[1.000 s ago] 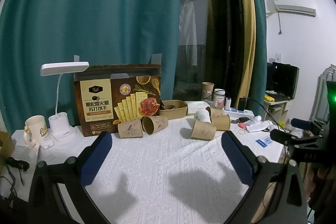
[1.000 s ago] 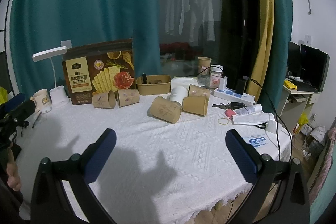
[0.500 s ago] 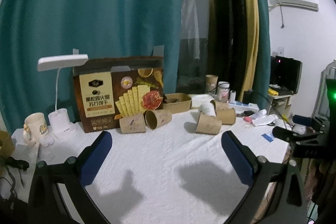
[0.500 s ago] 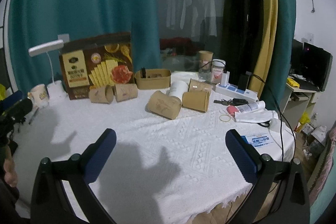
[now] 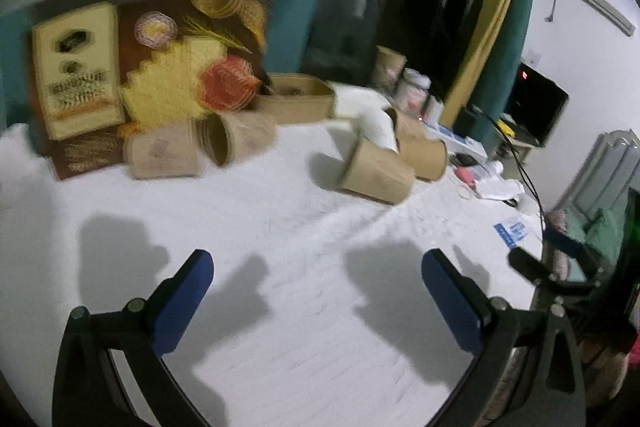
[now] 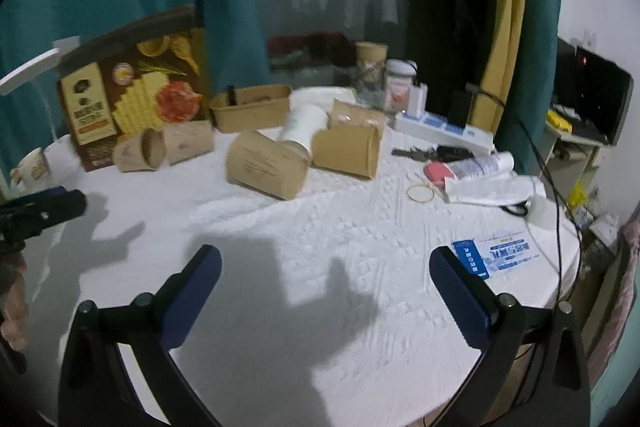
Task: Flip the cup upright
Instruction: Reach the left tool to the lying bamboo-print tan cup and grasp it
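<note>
Several brown paper cups lie on their sides on the white tablecloth. In the left wrist view two lie by the cracker box (image 5: 164, 155) (image 5: 236, 137), and another cup (image 5: 374, 175) lies to the right with a white cup (image 5: 378, 129) behind it. In the right wrist view the nearest brown cup (image 6: 266, 165) lies in the middle, another (image 6: 346, 151) beside it, and a white cup (image 6: 306, 125) behind. My left gripper (image 5: 318, 265) is open and empty, short of the cups. My right gripper (image 6: 326, 263) is open and empty, short of the nearest cup.
A cracker box (image 6: 132, 87) stands at the back left, with a brown tray (image 6: 250, 107) beside it. A power strip (image 6: 444, 131), keys, a rubber band (image 6: 420, 193), papers and a blue card (image 6: 496, 255) lie on the right side. A mug (image 6: 34, 169) stands far left.
Both grippers have moved forward and tilted down toward the table; the cups appear larger and closer. The left view is motion-blurred. Both jaws stay open.
</note>
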`<state>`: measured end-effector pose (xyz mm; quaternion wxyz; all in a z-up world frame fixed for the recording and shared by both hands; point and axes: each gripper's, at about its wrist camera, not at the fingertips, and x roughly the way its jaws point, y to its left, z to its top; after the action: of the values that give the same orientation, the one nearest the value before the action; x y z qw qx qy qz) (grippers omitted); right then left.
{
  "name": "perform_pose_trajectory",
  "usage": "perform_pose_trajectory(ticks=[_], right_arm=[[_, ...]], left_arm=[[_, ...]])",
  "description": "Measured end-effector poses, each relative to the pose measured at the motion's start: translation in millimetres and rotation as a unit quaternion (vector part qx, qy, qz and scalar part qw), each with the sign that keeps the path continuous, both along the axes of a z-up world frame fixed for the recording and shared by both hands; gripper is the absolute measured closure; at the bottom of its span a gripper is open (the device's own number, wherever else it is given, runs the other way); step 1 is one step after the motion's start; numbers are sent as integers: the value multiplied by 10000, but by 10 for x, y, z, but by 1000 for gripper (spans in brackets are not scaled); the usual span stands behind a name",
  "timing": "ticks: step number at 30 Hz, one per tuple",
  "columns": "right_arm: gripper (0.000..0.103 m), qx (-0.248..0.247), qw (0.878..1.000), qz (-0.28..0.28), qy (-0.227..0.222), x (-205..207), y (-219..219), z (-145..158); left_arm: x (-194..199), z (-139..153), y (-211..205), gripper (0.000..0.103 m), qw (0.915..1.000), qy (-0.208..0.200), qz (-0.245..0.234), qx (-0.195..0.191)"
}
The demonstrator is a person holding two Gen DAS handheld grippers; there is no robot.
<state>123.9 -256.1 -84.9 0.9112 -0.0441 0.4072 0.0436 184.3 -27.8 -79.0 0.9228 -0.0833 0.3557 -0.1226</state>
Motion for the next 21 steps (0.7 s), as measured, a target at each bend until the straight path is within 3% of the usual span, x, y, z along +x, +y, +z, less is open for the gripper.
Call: perform_pose_trajectory(ticks=[4, 9, 13, 17, 21], right_arm=[[0, -8, 9998, -157, 82, 171, -176, -131], [0, 21, 9992, -361, 177, 293, -444, -221], [0, 111, 9981, -550, 260, 293, -649, -293], [0, 155, 9970, -684, 314, 246, -781, -337], [0, 189, 9962, -779, 353, 177, -879, -362]], left_arm=[[434, -131, -417, 0, 9979, 430, -412, -270], [930, -298, -758, 4, 9885, 1079, -520, -927], [1283, -446, -916, 6, 9833, 1392, -192, -1155], [1511, -542, -891, 7, 9792, 1505, 409, -1301], [1673, -675, -863, 9, 9731, 1600, 694, -1503]])
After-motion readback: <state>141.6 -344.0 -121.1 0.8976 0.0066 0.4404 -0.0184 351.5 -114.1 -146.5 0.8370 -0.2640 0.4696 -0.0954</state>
